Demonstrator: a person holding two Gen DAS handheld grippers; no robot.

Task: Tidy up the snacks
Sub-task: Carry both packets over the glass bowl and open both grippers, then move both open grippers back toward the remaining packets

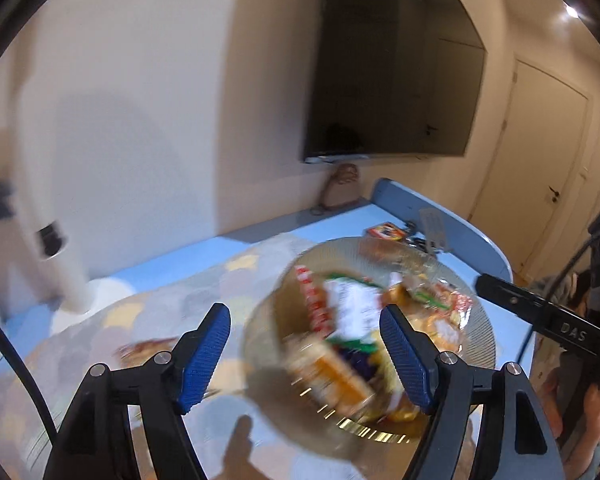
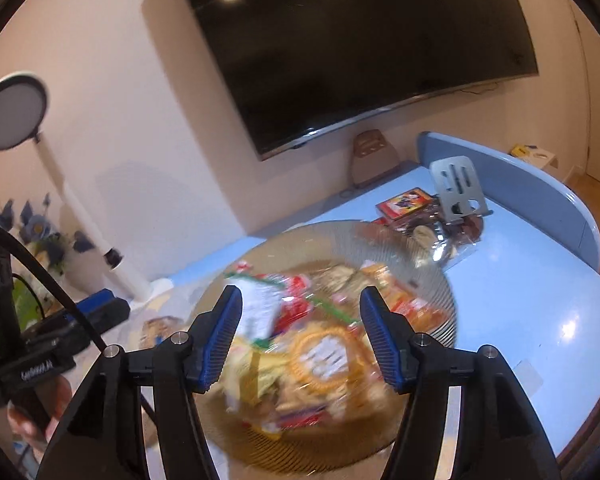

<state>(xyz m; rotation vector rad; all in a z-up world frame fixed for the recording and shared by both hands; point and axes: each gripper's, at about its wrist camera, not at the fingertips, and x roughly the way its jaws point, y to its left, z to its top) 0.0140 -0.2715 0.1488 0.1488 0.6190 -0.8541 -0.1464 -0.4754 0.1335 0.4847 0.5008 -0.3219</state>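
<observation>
In the bowl (image 2: 428, 280) most snacks (image 2: 324, 352) are piled, a few packets (image 2: 406, 204) lie behind it, and both grippers (image 1: 305, 354) (image 2: 300, 336) hover spread, empty.

Looks like somebody's living room or den, not a lab or shop. Big dark TV (image 2: 356, 52) hung on a cream wall, ceiling spots reflecting in it. Off to the right there's a plain door (image 1: 540, 160) with a black handle, and wood flooring shows past the far right edge of the table. The table (image 2: 520, 280) is light blue with a raised rim at its far end, and a patchy pastel cloth (image 1: 100, 344) covers its left side. A ribbed glass bowl (image 2: 440, 280) full of snack packs sits on it. At the left edge stand a vase of blue flowers (image 2: 44, 236) and a round lamp (image 2: 12, 112) on a white pole. All pretty homey stuff.
</observation>
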